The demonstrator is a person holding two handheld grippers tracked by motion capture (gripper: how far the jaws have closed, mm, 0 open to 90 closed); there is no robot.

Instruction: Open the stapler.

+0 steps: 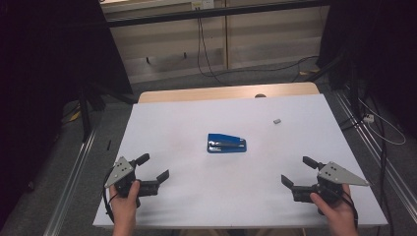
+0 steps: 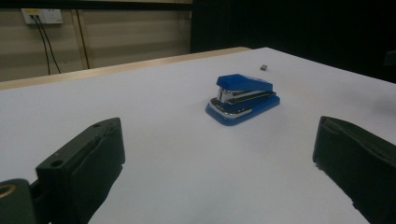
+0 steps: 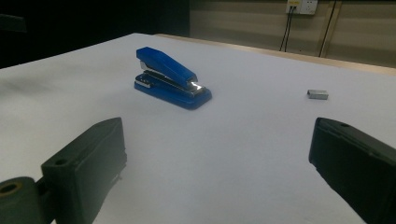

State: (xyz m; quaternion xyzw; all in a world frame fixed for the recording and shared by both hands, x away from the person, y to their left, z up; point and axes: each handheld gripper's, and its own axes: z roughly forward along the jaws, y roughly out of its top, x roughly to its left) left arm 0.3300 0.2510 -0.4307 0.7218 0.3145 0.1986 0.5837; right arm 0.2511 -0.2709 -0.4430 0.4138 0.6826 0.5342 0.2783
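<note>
A blue stapler (image 1: pixel 226 143) lies flat in the middle of the white table (image 1: pixel 187 118). A small grey block of staples (image 1: pixel 277 120) sits apart, farther back on the right. My left gripper (image 1: pixel 153 167) rests near the front left corner, held by a hand, jaws wide apart and empty. My right gripper (image 1: pixel 298 170) sits near the front right, also open and empty. In the left gripper view the stapler (image 2: pixel 243 98) lies ahead between the jaws, with the staples (image 2: pixel 264 67) beyond it. In the right gripper view the stapler (image 3: pixel 170 78) is ahead left and the staples (image 3: pixel 317 94) ahead right.
Past the table's wooden back edge (image 1: pixel 196 93) is a carpeted floor with cables (image 1: pixel 206 59) and a pale wall panel. Dark curtains flank both sides. Metal rails (image 1: pixel 74 172) run along the floor beside the table.
</note>
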